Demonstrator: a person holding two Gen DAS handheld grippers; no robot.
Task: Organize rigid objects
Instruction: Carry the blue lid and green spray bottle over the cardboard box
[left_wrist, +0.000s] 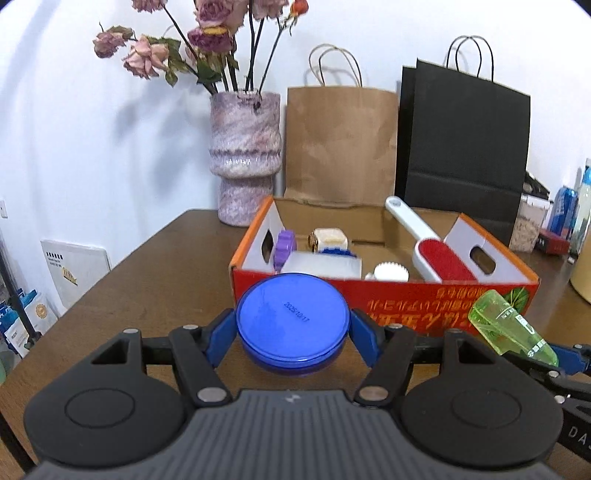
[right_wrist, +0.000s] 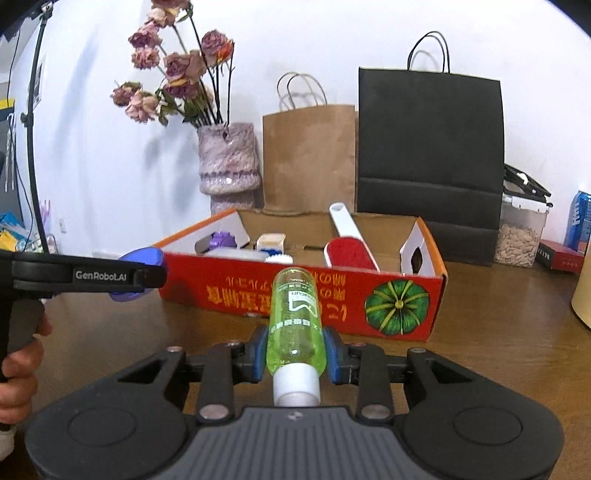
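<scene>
Right wrist: hand-held gripper (right_wrist: 295, 356) clamps a translucent green, white-capped bottle (right_wrist: 295, 314).

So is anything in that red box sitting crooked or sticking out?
Yes: the lint brush in the red box lies slanted, its white handle poking up over the back wall. The printing on the box front appears upside down.

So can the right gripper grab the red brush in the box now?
Probably not yet. The right gripper is shut on the green bottle, so its jaws are full. The red brush lies uncovered in the open box, so the way is free otherwise.
</scene>
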